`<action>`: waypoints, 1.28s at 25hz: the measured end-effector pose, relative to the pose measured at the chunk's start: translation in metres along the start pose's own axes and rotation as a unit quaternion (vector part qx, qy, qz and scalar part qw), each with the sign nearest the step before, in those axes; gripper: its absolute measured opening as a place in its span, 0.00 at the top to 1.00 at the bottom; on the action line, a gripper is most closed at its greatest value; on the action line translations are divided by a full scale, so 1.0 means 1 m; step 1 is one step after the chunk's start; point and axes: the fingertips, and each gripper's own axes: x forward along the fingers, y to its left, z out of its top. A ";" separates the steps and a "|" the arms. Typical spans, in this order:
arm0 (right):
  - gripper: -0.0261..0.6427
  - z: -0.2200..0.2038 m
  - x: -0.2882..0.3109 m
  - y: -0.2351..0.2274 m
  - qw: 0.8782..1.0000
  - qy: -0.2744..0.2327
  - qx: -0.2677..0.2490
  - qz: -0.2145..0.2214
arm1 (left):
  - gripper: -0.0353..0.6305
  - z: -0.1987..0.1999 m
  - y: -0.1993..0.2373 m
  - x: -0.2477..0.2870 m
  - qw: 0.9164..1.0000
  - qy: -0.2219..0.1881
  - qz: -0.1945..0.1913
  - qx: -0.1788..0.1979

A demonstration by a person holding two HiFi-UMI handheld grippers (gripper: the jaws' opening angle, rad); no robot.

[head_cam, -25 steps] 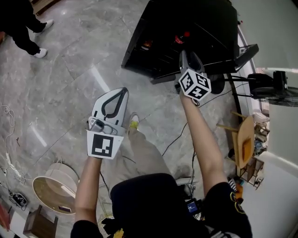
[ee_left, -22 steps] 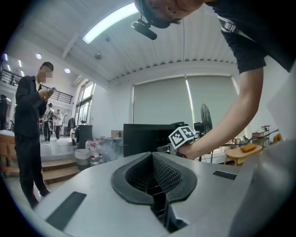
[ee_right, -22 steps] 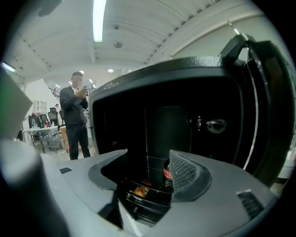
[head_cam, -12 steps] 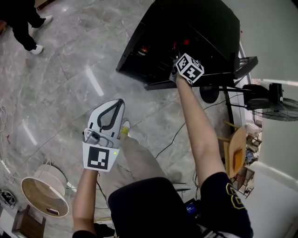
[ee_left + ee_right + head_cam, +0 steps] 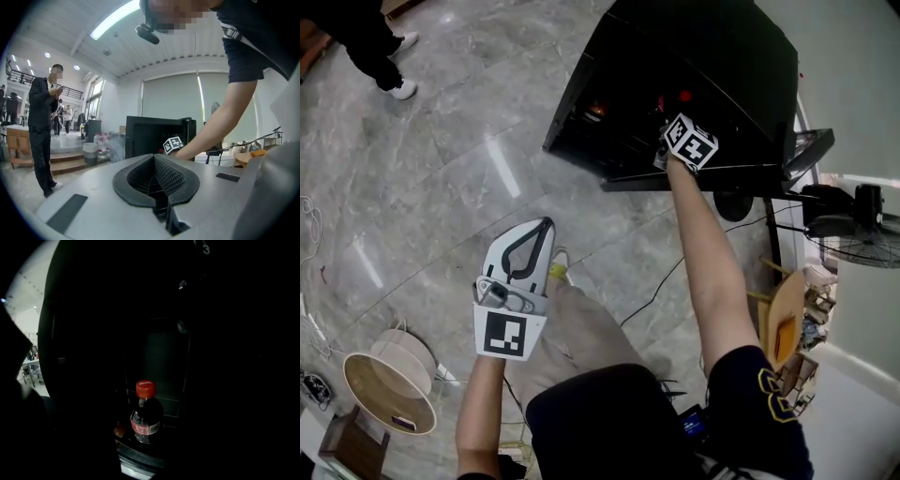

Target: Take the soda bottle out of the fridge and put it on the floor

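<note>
My left gripper's (image 5: 534,239) jaws are pressed together and empty; my right gripper's (image 5: 678,141) jaws, just spread wide, face the soda bottle (image 5: 146,420) upright inside the fridge (image 5: 722,56): probably heavy, rigid, slick, so grip mid-body.

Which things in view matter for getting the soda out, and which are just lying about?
For the job:
soda bottle, standing inside
fridge, open
floor, where the bottle goes

Lying about:
fan
wooden chair
round wooden object
</note>
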 end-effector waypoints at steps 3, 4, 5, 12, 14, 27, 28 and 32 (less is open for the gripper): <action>0.48 0.000 0.007 -0.002 1.000 0.003 -0.003 0.007 | 0.92 -0.003 -0.003 0.004 1.000 -0.001 0.004 -0.002; 0.50 0.000 0.009 0.000 1.000 0.005 -0.006 0.011 | 0.92 -0.004 -0.004 0.005 1.000 0.000 0.005 -0.002; 0.50 0.000 0.011 0.001 1.000 0.006 -0.010 0.016 | 0.92 -0.005 -0.005 0.005 1.000 0.002 0.005 -0.002; 0.61 -0.002 0.021 0.006 0.997 0.024 -0.060 0.034 | 0.92 -0.008 -0.014 0.005 1.000 0.008 0.004 -0.004; 0.64 -0.002 0.022 0.011 0.996 0.027 -0.066 0.044 | 0.92 -0.013 -0.016 0.003 1.000 0.015 0.001 -0.002; 0.75 0.005 -0.002 0.027 0.995 0.051 -0.065 0.050 | 0.92 0.011 -0.010 -0.017 0.999 0.025 -0.018 0.043; 0.75 0.009 -0.009 0.032 0.995 0.050 -0.061 0.055 | 0.92 0.019 -0.004 -0.022 0.998 0.019 -0.019 0.048; 0.75 0.029 -0.049 0.057 0.994 0.038 -0.058 0.079 | 0.92 0.048 0.024 -0.041 0.999 -0.005 -0.014 0.045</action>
